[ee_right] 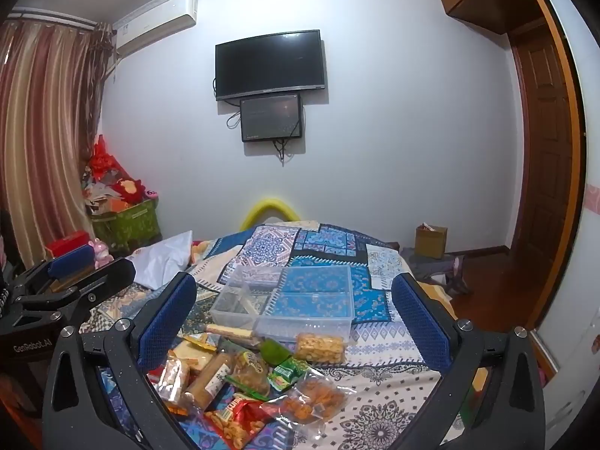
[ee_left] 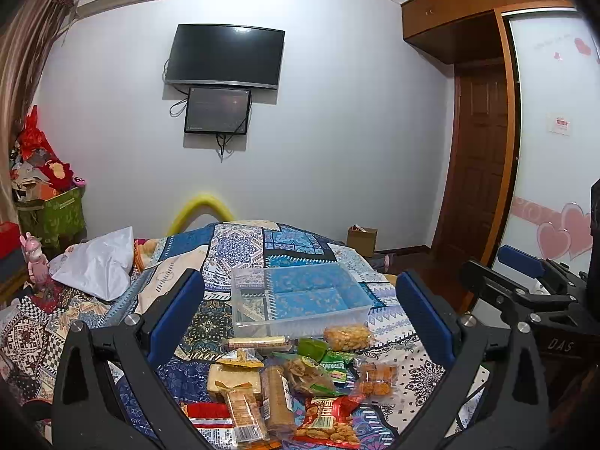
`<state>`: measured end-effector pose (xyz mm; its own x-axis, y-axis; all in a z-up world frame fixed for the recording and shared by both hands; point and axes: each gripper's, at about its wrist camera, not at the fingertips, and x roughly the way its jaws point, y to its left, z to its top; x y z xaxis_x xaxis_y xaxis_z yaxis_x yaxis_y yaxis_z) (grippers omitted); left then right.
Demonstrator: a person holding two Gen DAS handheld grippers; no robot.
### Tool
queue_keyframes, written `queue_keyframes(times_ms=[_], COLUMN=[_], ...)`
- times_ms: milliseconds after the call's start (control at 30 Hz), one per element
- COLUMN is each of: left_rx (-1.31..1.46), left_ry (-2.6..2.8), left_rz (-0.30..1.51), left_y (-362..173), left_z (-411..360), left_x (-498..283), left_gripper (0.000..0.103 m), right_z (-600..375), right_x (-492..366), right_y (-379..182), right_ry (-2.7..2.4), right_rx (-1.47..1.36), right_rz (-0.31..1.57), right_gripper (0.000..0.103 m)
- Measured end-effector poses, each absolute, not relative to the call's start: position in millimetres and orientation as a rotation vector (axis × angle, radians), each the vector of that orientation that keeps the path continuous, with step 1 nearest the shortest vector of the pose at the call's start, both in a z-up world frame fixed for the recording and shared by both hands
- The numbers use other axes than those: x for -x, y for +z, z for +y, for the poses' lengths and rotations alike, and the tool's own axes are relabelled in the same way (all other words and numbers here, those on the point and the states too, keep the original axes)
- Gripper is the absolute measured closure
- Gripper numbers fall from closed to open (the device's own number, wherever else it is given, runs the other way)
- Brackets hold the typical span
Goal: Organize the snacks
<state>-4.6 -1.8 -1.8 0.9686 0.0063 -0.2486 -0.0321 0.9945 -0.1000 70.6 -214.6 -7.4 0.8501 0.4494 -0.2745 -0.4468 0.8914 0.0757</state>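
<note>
A pile of wrapped snacks (ee_left: 296, 382) lies on the patterned bedspread, also in the right wrist view (ee_right: 247, 375). It includes a red peanut bag (ee_left: 330, 423), a brown biscuit roll (ee_left: 275, 397) and a clear bag of orange puffs (ee_left: 375, 377). Behind the pile stands an empty clear plastic divided box (ee_left: 300, 296), also in the right wrist view (ee_right: 292, 300). My left gripper (ee_left: 300, 311) is open above the pile, holding nothing. My right gripper (ee_right: 296, 315) is open and empty, hovering beside it on the right (ee_left: 525, 285).
The bedspread (ee_right: 375, 386) covers the bed. A white pillow (ee_left: 97, 262) lies at the left. A green box of clutter (ee_right: 127, 221) stands by the curtain. A cardboard box (ee_right: 431, 240) sits on the floor at the right, near the wooden door.
</note>
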Motion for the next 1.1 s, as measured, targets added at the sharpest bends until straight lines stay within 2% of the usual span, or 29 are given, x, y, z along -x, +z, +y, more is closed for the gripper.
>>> queue_keyframes(times_ms=[1100], left_rx=[0.106], left_ry=[0.015], left_rz=[0.251], left_y=[6.6], left_z=[-2.2], left_x=[10.0], left_gripper=[0.0], right_z=[-220.0], right_x=[-67.5], right_y=[-6.3], right_ry=[0.474], right_rx=[-0.013], right_rz=[0.284], right_gripper=[0.0])
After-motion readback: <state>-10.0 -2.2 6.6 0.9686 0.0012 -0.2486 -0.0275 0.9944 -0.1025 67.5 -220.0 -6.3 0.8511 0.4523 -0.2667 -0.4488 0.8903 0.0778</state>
